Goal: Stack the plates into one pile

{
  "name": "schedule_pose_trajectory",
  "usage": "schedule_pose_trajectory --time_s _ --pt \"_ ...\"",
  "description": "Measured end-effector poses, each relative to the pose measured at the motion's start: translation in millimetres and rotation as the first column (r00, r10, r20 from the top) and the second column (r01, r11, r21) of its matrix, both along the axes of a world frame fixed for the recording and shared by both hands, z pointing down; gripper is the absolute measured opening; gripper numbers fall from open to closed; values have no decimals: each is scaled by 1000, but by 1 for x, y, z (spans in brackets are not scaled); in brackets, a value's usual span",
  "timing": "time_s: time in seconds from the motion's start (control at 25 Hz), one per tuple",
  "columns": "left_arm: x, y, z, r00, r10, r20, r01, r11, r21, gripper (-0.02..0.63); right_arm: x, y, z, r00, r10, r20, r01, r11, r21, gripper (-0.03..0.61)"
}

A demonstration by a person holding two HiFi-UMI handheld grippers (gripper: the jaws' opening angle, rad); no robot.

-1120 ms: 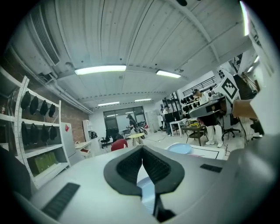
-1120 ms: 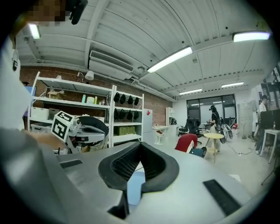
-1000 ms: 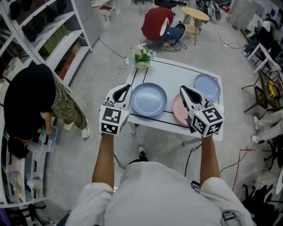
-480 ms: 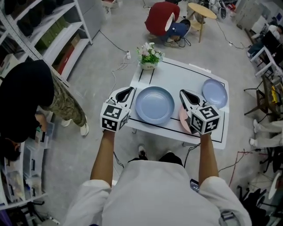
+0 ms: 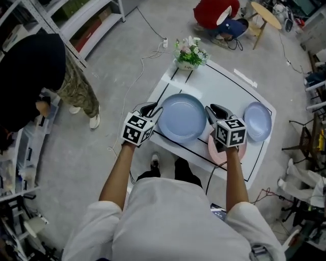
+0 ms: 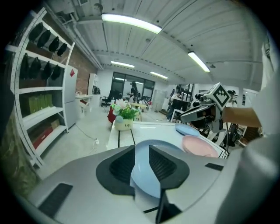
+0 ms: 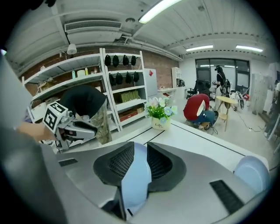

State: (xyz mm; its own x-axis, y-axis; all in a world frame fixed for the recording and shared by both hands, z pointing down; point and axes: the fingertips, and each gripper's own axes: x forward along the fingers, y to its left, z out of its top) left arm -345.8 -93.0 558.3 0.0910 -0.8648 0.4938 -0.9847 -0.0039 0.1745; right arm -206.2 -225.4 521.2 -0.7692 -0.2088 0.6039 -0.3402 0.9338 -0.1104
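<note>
Three plates lie apart on the white table [image 5: 224,84]: a large blue plate [image 5: 182,117] in the middle, a pink plate [image 5: 238,150] at the near right, and a small blue plate [image 5: 257,121] at the far right. My left gripper [image 5: 152,108] hovers at the large plate's left rim and my right gripper [image 5: 214,109] at its right rim, partly covering the pink plate. Both have just been opening, and nothing is clamped. The large blue plate [image 6: 143,177] shows through the gap of the left gripper [image 6: 141,151]. The same plate [image 7: 135,179] shows through the right gripper [image 7: 140,153].
A flower pot [image 5: 189,55] stands at the table's far left corner. Shelving [image 5: 76,20] and a crouching person in black [image 5: 30,76] are to the left. A person in red [image 5: 214,11] and a stool are behind the table. A cable [image 5: 133,76] runs across the floor.
Both grippers have come down towards the table, to either side of the large blue plate. Their jaws were shut and now stand apart.
</note>
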Motion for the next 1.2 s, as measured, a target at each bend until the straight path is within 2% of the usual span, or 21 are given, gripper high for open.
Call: schedule_pose_trajectory --time_s 0.12,0.24,0.32,0.4,0.56,0.72,0.84,0.88,0.96,1.08,1.2 --pt "0 2 39 995 -89 -37 85 992 -97 118 -7 -16 37 993 -77 -85 75 997 -27 125" --pt "-2 7 74 982 -179 -58 163 963 -213 124 -17 -25 73 973 -163 -164 152 985 -80 155" --pt "1 10 90 977 -202 -73 175 946 -274 138 -20 -29 98 953 -206 -223 182 975 -126 195" --pt "9 13 102 975 -205 -91 166 933 -318 188 -18 -30 124 934 -225 -278 179 967 -182 241" --pt "21 17 121 966 -236 -109 183 915 -360 204 -7 -35 155 897 -246 -368 175 961 -216 251" --pt "20 23 129 944 -298 -140 228 898 -376 203 -3 -27 169 876 -299 -378 214 944 -250 217" --pt "22 22 129 927 -328 -180 243 893 -379 187 -3 -25 170 877 -298 -377 220 946 -237 186" --pt "22 22 129 927 -330 -179 243 891 -382 168 -3 -24 169 880 -293 -374 214 947 -239 153" --pt "22 24 130 925 -342 -163 257 882 -395 91 -2 -21 167 888 -279 -366 190 946 -261 109" --pt "15 28 127 913 -376 -157 287 868 -406 70 -1 -16 154 911 -238 -338 139 946 -291 77" --pt "7 27 112 909 -386 -158 310 878 -365 52 -4 -16 128 935 -193 -297 125 964 -235 55"
